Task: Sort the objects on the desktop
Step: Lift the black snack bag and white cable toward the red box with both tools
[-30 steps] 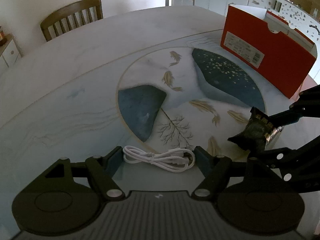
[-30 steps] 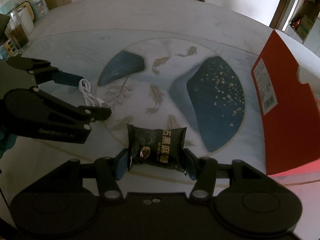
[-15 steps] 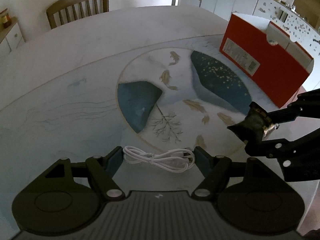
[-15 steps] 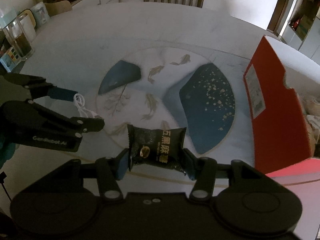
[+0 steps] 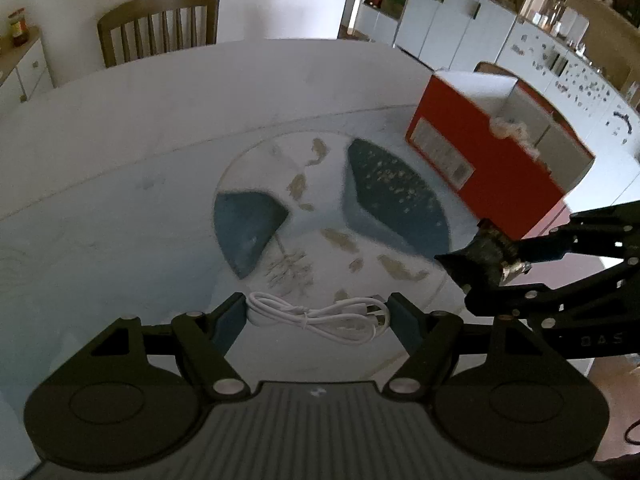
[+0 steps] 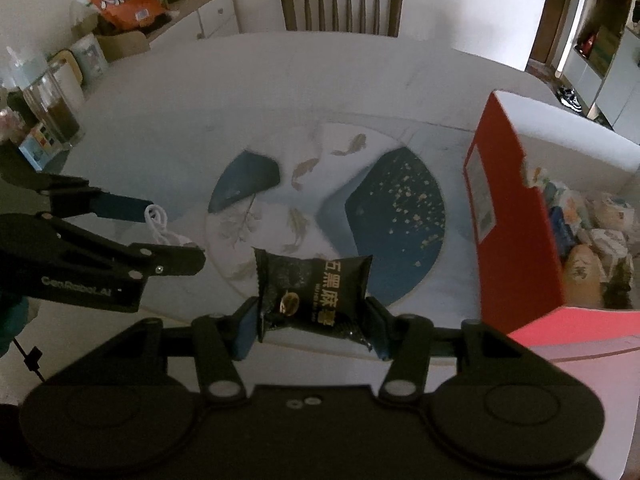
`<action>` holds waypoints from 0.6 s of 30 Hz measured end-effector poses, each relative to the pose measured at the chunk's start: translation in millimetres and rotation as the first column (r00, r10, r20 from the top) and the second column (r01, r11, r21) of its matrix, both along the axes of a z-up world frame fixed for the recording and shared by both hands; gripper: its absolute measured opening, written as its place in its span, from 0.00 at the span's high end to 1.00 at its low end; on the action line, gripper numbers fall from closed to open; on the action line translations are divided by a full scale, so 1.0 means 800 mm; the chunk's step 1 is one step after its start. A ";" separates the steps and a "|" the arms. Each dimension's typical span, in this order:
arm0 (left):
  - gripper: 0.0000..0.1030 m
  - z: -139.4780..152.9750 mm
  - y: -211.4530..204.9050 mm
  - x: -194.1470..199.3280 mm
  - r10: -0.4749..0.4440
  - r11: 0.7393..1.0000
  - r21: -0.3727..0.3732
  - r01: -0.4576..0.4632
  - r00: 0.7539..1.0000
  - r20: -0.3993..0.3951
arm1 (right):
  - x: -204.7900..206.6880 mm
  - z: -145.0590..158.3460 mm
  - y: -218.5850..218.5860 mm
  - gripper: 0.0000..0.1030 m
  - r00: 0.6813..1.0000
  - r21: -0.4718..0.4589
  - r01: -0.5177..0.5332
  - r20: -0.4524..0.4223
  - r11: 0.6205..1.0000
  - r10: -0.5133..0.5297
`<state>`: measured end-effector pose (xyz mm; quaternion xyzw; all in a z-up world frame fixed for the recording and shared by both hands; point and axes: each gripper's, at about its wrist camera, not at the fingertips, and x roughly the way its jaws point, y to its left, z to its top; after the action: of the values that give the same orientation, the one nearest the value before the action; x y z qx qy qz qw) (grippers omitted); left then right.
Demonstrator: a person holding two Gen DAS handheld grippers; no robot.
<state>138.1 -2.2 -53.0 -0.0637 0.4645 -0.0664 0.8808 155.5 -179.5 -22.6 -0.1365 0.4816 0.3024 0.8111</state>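
The left gripper pinches a white cable, held up above the surface. The right gripper pinches a black snack packet, also off the surface. To the right, the red box already holds some packets. Both things likely go in next; nothing else lies loose.

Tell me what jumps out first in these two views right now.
A coiled white cable is clamped between the left tongs, and a black snack packet between the right tongs, both above the fish-patterned table. To the right stands an open red box holding other packets.
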 end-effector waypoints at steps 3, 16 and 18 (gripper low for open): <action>0.26 0.015 -0.008 -0.001 -0.004 1.000 -0.016 0.004 1.000 0.010 | 0.001 0.013 -0.011 0.47 1.000 0.021 0.006 -0.002 1.000 -0.006; 0.26 0.063 -0.057 0.012 -0.023 0.999 -0.048 0.025 0.999 0.044 | 0.023 0.062 -0.077 0.48 0.998 0.058 0.054 0.034 0.997 -0.056; 0.26 0.067 -0.066 0.017 -0.027 0.998 -0.051 0.030 0.998 0.051 | 0.029 0.067 -0.088 0.48 0.997 0.060 0.061 0.041 0.996 -0.063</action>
<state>151.8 -55.3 0.7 -0.0780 0.4411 -0.0925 0.8893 178.4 -249.6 31.0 -0.1041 0.4593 0.2881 0.8338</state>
